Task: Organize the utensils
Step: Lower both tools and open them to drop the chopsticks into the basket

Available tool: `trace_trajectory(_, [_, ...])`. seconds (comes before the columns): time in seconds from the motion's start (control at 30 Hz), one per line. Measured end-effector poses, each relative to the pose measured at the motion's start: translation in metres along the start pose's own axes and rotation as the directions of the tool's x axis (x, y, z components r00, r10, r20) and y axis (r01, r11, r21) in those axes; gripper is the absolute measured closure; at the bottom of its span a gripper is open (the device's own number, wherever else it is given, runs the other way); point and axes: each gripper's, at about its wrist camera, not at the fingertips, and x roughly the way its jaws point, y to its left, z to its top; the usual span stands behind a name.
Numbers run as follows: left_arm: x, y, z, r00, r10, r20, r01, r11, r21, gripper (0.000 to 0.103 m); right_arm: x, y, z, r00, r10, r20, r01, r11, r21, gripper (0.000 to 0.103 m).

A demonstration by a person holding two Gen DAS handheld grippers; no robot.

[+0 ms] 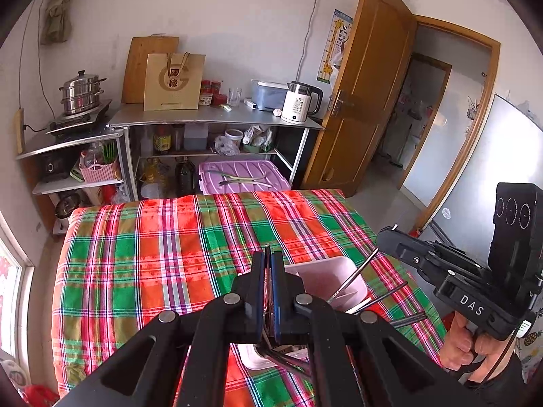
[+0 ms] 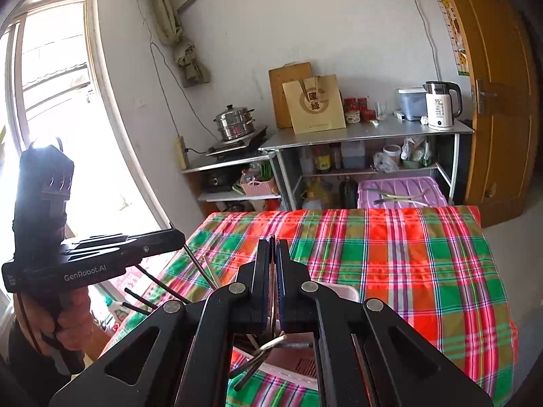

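A pale pink utensil holder (image 1: 327, 279) stands on the plaid tablecloth (image 1: 169, 254) near its front edge, with several chopsticks (image 1: 354, 276) sticking out of it. My left gripper (image 1: 268, 257) is shut on a thin metal utensil (image 1: 267, 291) that runs between its fingers, just left of the holder. My right gripper (image 2: 273, 247) is also shut on a thin utensil (image 2: 272, 268), above the holder (image 2: 342, 293), whose chopsticks (image 2: 200, 268) and spoons (image 2: 268, 346) show below and left. Each gripper's body appears in the other's view.
Behind the table a metal shelf (image 1: 217, 117) holds a kettle (image 1: 300, 101), a paper bag and jars. A purple bin lid (image 1: 242, 176) with utensils lies below. A steamer pot (image 1: 81, 93) stands left, an open wooden door (image 1: 366, 84) right.
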Motion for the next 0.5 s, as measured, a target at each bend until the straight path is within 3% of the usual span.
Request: trace_trajectory(0.5, [0.03, 0.004, -0.018, 0.994, -0.013, -0.108, 0.015, 1.0, 0.018, 0.1, 0.024, 0.003, -0.013, 0.99, -0.032, -0.14, 0.024, 0.998, -0.057, 0.099])
